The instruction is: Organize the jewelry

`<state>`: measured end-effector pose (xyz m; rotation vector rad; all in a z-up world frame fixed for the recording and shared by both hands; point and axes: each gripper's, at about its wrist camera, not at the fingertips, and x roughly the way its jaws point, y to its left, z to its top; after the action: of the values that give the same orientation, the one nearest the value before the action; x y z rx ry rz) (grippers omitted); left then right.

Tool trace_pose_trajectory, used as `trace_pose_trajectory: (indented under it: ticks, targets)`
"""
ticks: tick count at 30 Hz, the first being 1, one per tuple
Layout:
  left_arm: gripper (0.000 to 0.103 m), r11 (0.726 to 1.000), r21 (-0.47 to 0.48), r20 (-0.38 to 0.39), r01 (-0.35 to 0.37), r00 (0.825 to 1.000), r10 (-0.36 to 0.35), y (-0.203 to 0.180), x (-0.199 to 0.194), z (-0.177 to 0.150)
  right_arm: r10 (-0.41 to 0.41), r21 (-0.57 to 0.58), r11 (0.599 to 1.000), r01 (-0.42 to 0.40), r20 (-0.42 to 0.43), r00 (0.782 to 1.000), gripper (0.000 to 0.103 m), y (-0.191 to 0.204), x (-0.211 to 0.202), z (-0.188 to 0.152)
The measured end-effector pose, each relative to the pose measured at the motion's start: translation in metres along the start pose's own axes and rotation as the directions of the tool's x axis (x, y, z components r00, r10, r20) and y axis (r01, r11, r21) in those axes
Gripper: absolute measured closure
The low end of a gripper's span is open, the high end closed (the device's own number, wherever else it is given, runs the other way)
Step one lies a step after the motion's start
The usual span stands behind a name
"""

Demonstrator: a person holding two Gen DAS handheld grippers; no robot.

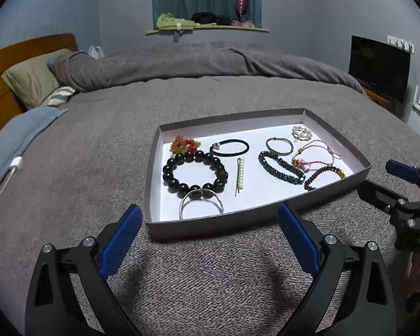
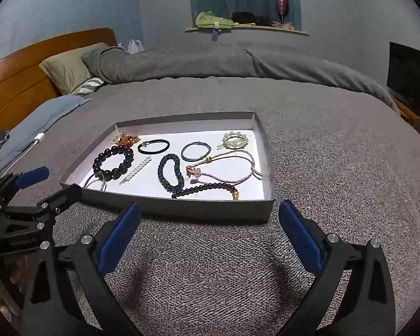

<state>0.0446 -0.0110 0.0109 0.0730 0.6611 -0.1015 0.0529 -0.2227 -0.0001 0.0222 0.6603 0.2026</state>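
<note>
Left wrist view: you held both tongs (image 1: 208, 218) spread, empty; tray (image 1: 151, 179) lay straight ahead, silver bangle (image 1: 201, 203) nearest your left.

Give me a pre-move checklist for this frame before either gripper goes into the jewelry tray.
1. Left gripper open with nothing between the fingers: ok.
2. Right gripper open with nothing between the fingers: ok.
3. Both grippers short of the tray, over the grey blanket: ok.
4. Pieces lying apart for a clean pick: not ok; the silver bangle overlaps the black bead bracelet, and the pink cord bracelet lies close to the dark red bead bracelet.
5. Pearl hair clip lying alone: ok.
6. Where sorted pieces should go: cannot tell; no dividers or second container show.
</note>
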Motion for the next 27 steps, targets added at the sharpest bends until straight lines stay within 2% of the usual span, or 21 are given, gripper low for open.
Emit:
trace_pose_trajectory:
  ticks: [27]
  targets:
    - [0.007,1.000,0.007,-0.003,-0.013,1.000,0.013,-0.0004,-0.0006,-0.0021,0.012,0.004,1.000,-0.012,-0.008,1.000,0.006,0.0009,-0.0001,-0.0006]
